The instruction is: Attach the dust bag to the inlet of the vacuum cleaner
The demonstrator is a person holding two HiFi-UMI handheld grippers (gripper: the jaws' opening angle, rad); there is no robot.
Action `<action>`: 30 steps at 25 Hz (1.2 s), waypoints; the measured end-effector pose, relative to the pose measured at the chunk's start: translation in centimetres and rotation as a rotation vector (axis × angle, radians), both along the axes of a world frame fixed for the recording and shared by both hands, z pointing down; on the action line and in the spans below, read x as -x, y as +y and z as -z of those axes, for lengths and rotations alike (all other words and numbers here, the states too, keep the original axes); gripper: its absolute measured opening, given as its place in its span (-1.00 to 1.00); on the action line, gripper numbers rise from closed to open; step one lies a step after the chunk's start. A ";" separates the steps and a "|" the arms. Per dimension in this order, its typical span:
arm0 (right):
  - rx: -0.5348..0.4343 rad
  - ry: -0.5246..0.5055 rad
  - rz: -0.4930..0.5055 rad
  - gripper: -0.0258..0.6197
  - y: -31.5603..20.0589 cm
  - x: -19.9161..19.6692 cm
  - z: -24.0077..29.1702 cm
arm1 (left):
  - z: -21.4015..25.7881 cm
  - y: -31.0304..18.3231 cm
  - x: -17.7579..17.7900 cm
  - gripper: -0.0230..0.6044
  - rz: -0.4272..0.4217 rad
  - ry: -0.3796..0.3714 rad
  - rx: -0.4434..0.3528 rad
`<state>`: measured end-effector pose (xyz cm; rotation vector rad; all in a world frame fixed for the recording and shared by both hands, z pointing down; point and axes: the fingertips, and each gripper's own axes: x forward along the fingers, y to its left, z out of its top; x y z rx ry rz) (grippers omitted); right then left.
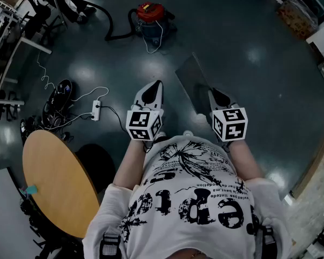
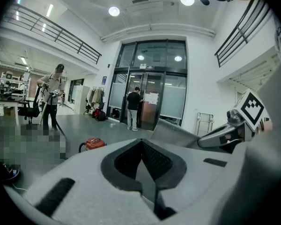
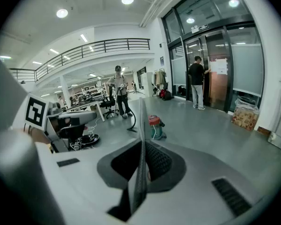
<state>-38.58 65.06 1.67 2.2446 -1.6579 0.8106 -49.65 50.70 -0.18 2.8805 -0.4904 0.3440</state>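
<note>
The vacuum cleaner (image 1: 151, 18), red on top with a teal drum, stands on the dark floor well ahead of me; it also shows small in the left gripper view (image 2: 94, 143) and the right gripper view (image 3: 155, 125). A flat grey dust bag (image 1: 193, 82) sticks up and forward out of my right gripper (image 1: 211, 93), which is shut on its lower edge. Seen edge-on, the bag (image 3: 141, 149) runs between those pads. My left gripper (image 1: 155, 85) is level with it to the left, shut, with nothing in it. The bag (image 2: 178, 132) does not touch it.
A round wooden table (image 1: 56, 182) is close at my lower left. A power strip (image 1: 96, 110) and loose cables lie on the floor to the left. A black hose (image 1: 105, 20) trails from the vacuum. One person (image 3: 119, 90) holds a hose; another (image 3: 197, 81) stands at the glass doors.
</note>
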 end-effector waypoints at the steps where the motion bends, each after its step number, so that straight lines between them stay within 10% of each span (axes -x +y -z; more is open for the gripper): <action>1: 0.000 -0.001 0.004 -0.85 0.5 -0.6 0.0 | 0.0 0.5 -0.7 -0.92 -0.004 -0.001 -0.005; 15: 0.062 -0.019 -0.031 -0.85 1.0 -9.2 -3.7 | -3.9 -1.3 -8.2 -0.92 -0.018 -0.073 0.038; 30: 0.154 -0.001 0.015 -0.85 -19.0 -28.8 -4.7 | -8.2 -21.7 -28.8 -0.91 -0.036 -0.088 0.145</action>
